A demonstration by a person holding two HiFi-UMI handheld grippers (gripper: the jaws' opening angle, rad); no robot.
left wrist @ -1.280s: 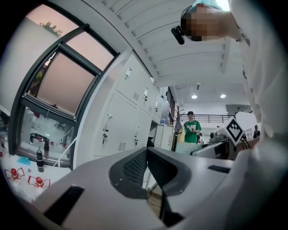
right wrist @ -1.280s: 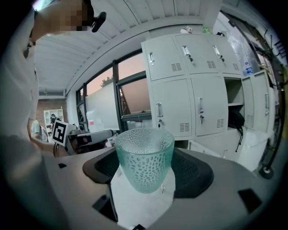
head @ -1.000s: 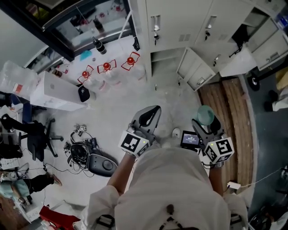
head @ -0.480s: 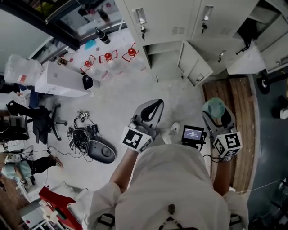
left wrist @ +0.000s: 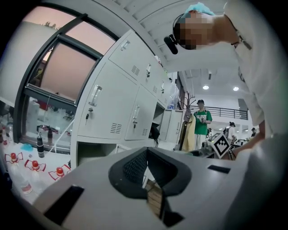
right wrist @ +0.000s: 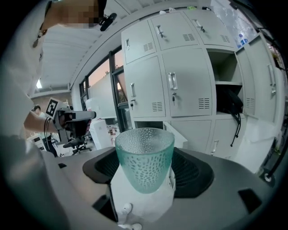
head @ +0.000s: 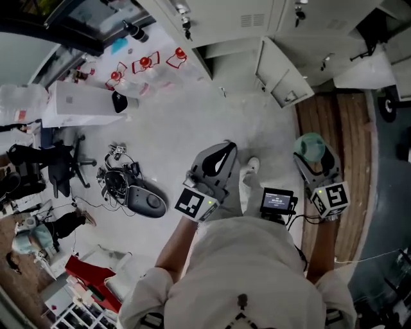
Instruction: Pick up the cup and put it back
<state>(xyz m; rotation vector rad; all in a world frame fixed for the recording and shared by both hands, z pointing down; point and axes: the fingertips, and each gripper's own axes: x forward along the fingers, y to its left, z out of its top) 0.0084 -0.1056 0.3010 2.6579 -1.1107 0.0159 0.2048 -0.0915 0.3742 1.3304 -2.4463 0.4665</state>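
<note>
floor (head: 173, 122): pale grey concrete, seen across the centre | lockers (head: 218, 16): white metal, ranged at 12 o'clock, one door (head: 282, 74) swung open | wooden boards (head: 334, 128): laid at 3 o'clock | office chair (head: 54, 168): black, placed at 9 o'clock | window (head: 90, 14): dark-framed, set at 11 o'clock

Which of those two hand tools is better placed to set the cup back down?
The right gripper: its jaws are clamped on the green cup, held upright. The left gripper is shut, holds nothing, and sits apart from the cup.
</note>
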